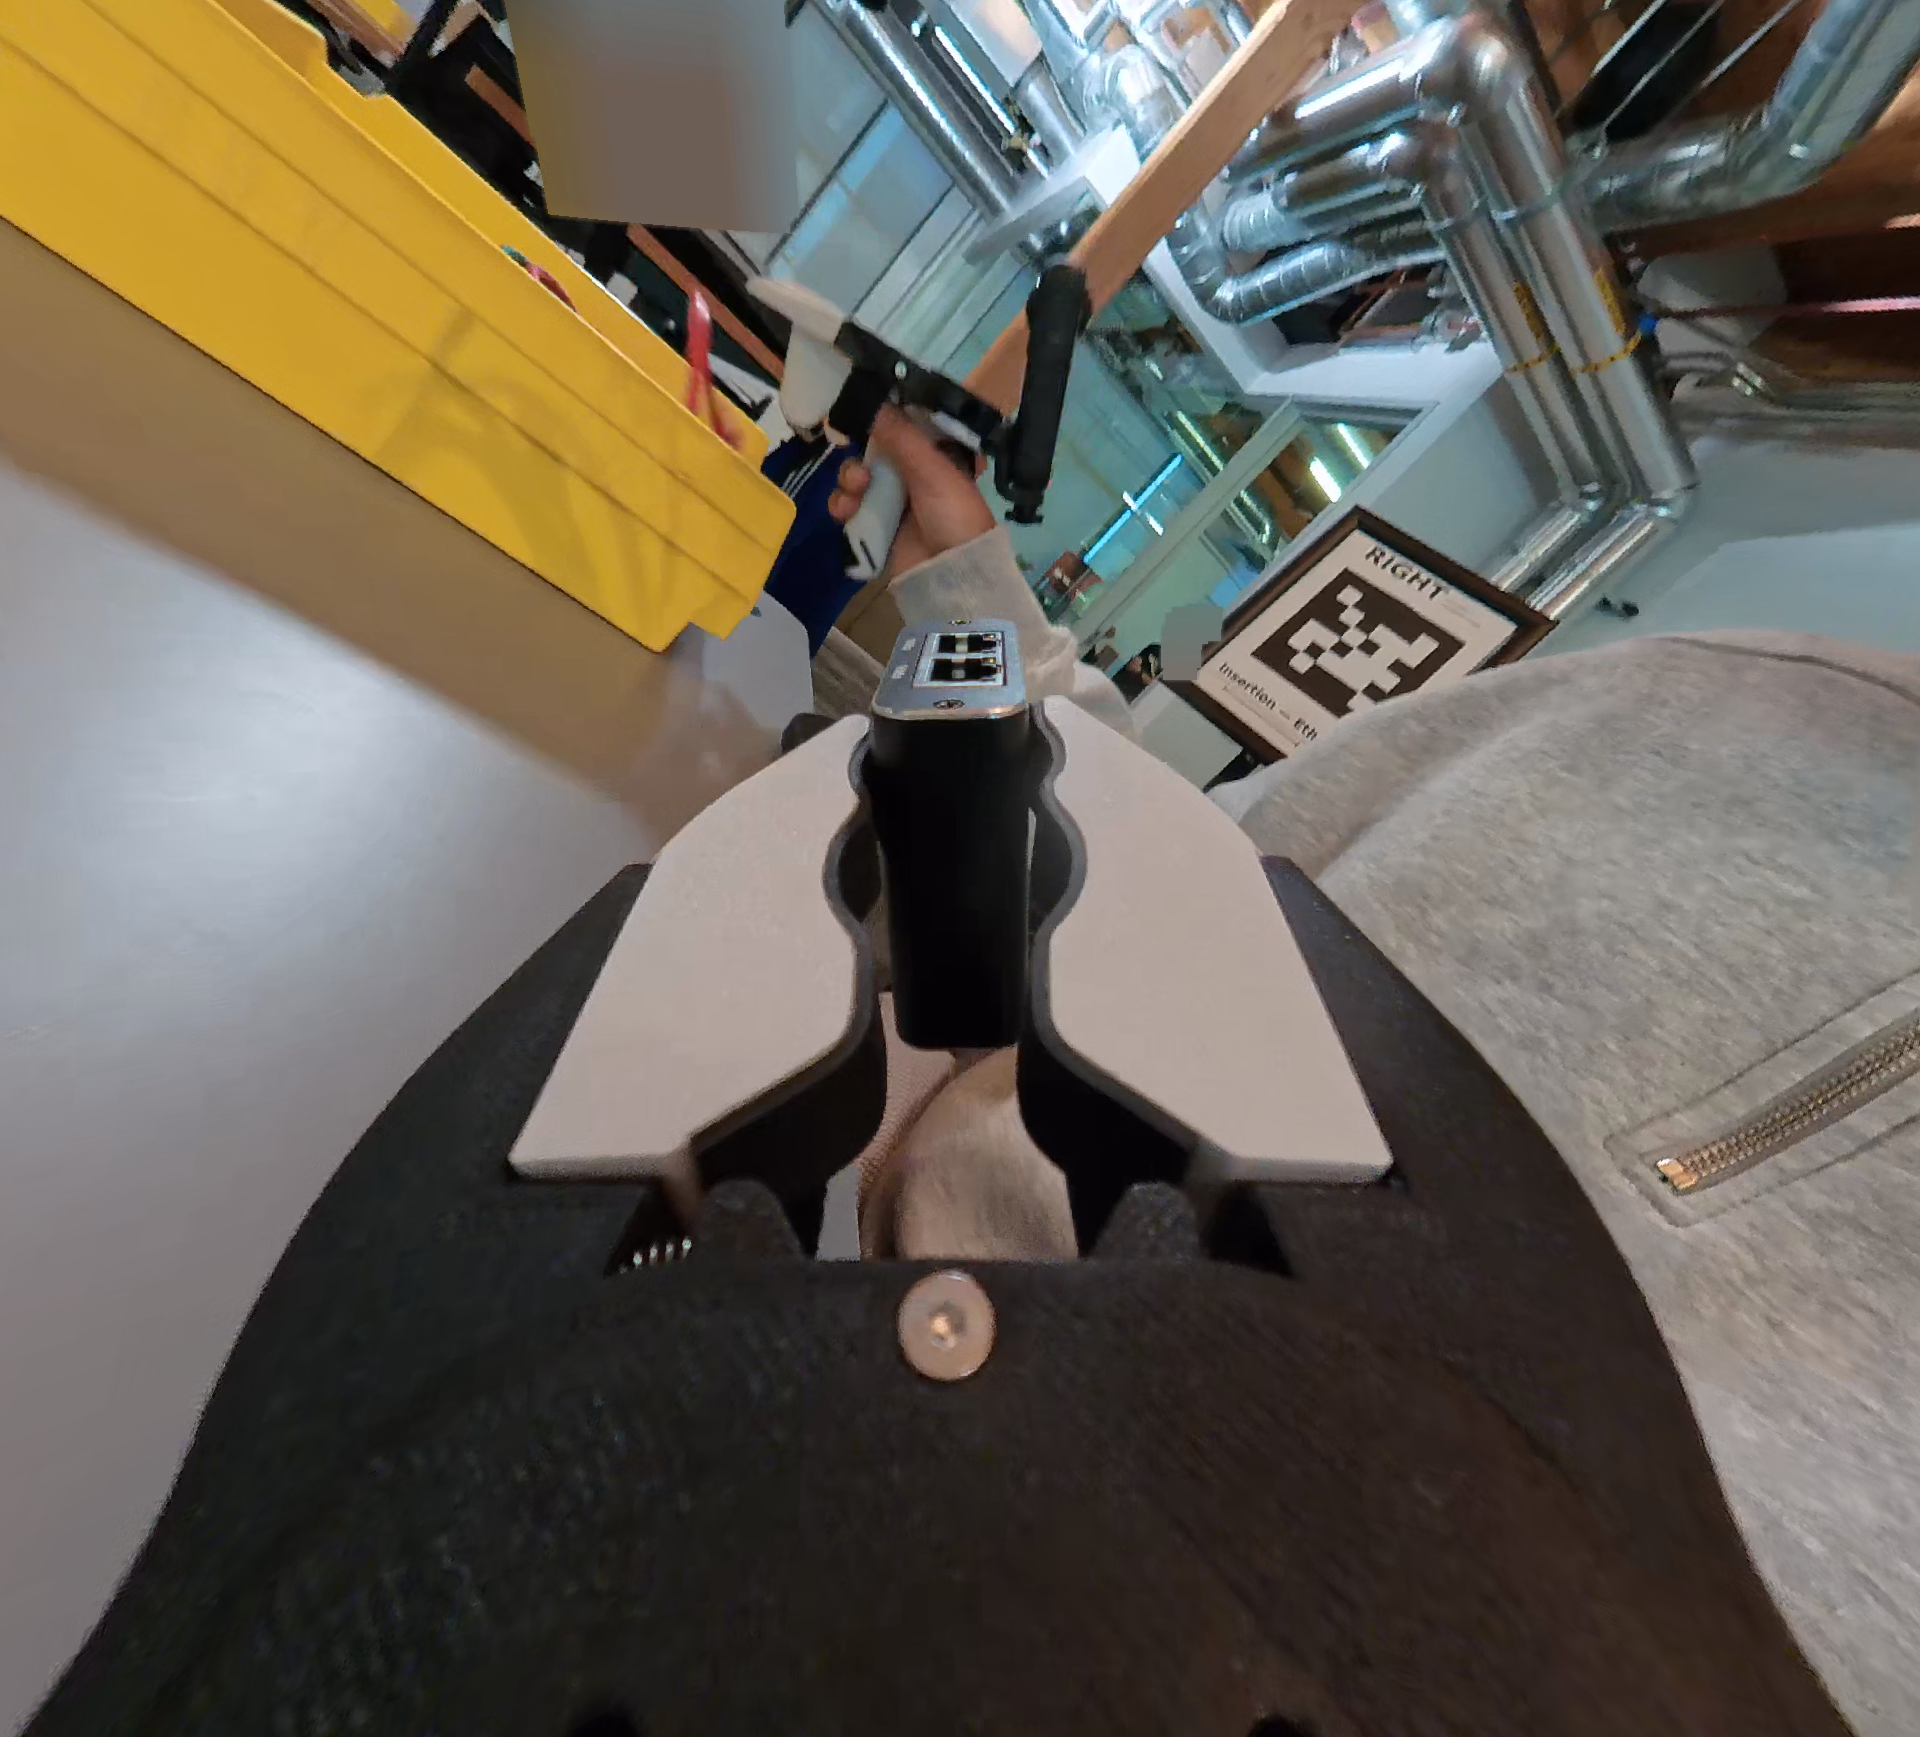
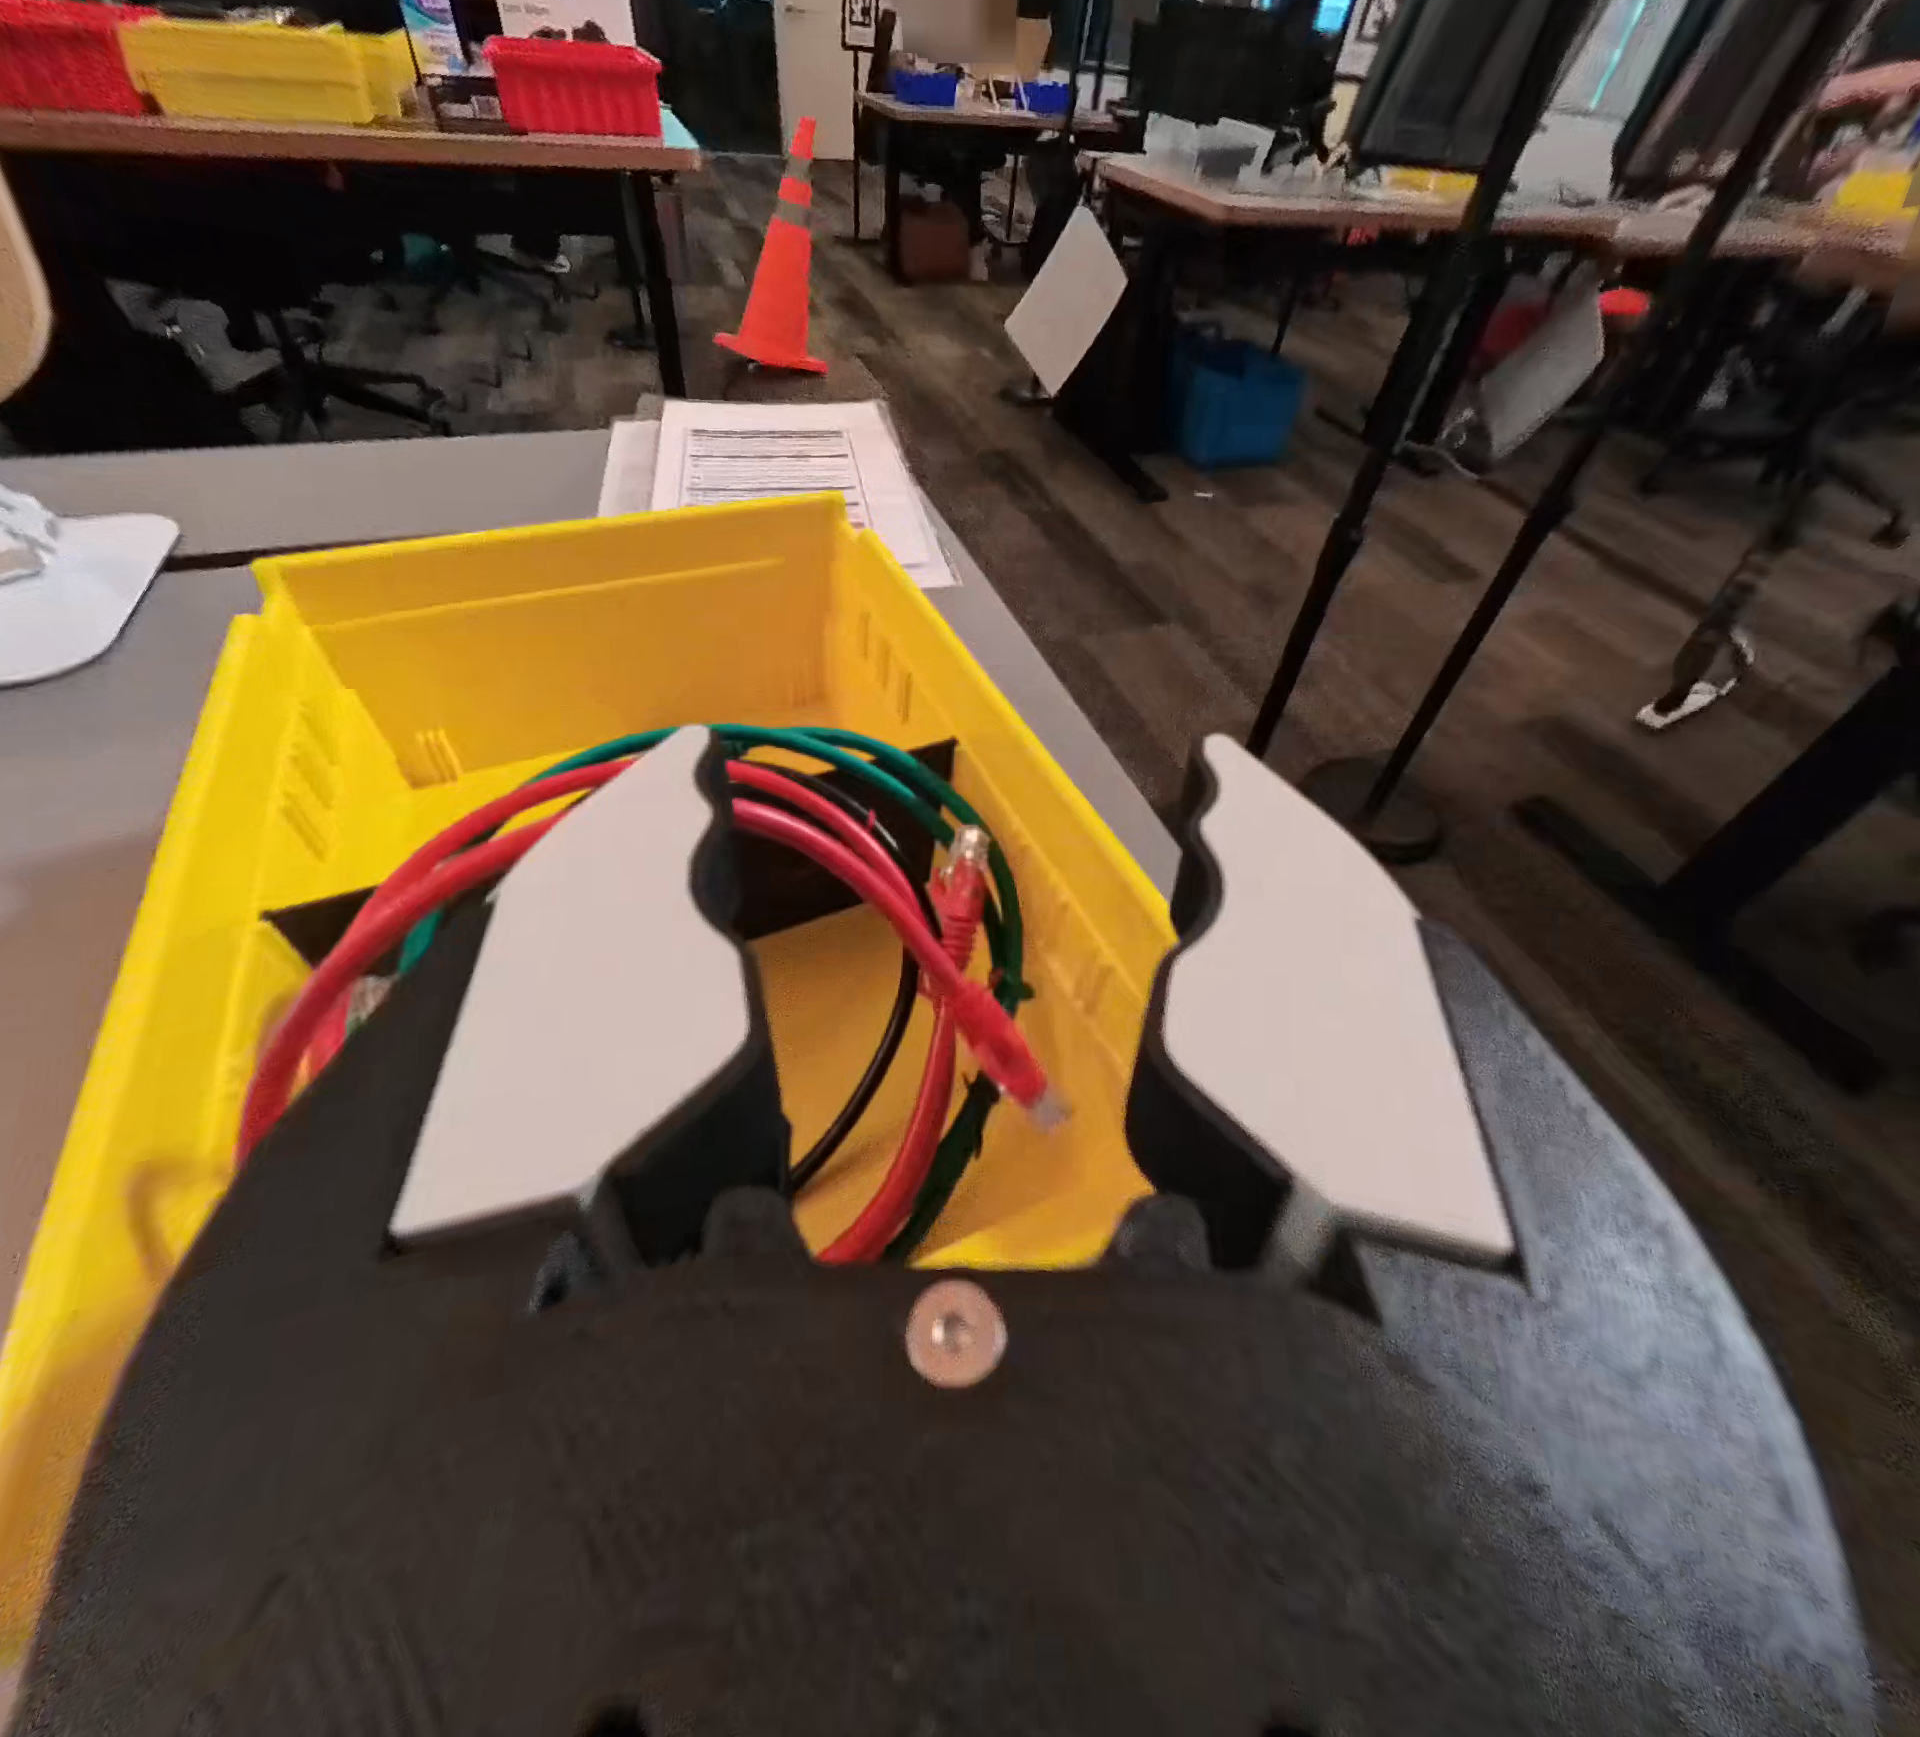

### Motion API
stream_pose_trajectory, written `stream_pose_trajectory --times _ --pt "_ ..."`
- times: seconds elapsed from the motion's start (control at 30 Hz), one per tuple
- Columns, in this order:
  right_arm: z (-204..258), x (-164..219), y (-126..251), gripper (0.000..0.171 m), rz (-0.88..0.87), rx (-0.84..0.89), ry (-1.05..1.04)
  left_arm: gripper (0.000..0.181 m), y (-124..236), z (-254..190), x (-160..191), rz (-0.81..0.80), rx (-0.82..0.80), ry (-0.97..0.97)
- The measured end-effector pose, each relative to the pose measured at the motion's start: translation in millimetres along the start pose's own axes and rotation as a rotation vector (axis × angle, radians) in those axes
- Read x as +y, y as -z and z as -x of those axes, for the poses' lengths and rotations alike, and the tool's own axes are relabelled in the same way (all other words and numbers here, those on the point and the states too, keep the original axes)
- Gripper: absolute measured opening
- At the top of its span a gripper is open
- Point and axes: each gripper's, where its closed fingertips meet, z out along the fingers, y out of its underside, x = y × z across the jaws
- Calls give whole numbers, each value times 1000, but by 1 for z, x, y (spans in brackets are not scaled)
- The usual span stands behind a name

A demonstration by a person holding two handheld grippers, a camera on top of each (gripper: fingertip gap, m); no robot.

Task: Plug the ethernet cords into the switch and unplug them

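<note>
While the left gripper clamps the switch with ports facing outward, the right gripper hovers wide over the bin; it should pinch the red cord just behind its plug.

— How many network boxes are there?
— One black, slab-shaped switch with a silver end plate, held up near the middle.

— And cords?
— Three in the near yellow plastic bin: one red ethernet cord, one green cord, one thin black cord.

— Ports?
— Two rows on the end plate; the count in each row is unclear.

— Farther off?
— One orange traffic cone, and two red plastic bins, far left and far centre.
</note>
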Motion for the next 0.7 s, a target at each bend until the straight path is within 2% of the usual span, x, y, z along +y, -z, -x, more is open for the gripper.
stream_pose_trajectory --times 0.1,0.17,0.27,0.4,0.47,0.53,0.6,0.63,0.7 --pt "-36 8 -3 84 -42 88 -91 25 5 3 -8 -47 3 34" --pt "-50 0 4 79 -122 118 -131 24 7 4 -11 -63 9 44" --pt "-28 -40 30 66 -340 19 -145 25 7 7 -12 -65 -2 39" --pt "62 -78 68 54 -526 -198 50 24 8 9 -13 -77 -15 40" --pt "125 -74 86 47 -554 -363 129 24 9 11 -14 -86 -21 42" --pt "199 -56 108 44 -543 -612 158 24 10 13 -15 -93 -27 49" --pt "272 -24 138 56 -503 -889 233 24 11 14 -17 -105 -22 72" --pt "303 -4 155 70 -483 -1012 319 24 12 14 -17 -113 -14 91" --pt "342 38 176 94 -453 -1130 570 24 13 13 -18 -122 12 138"
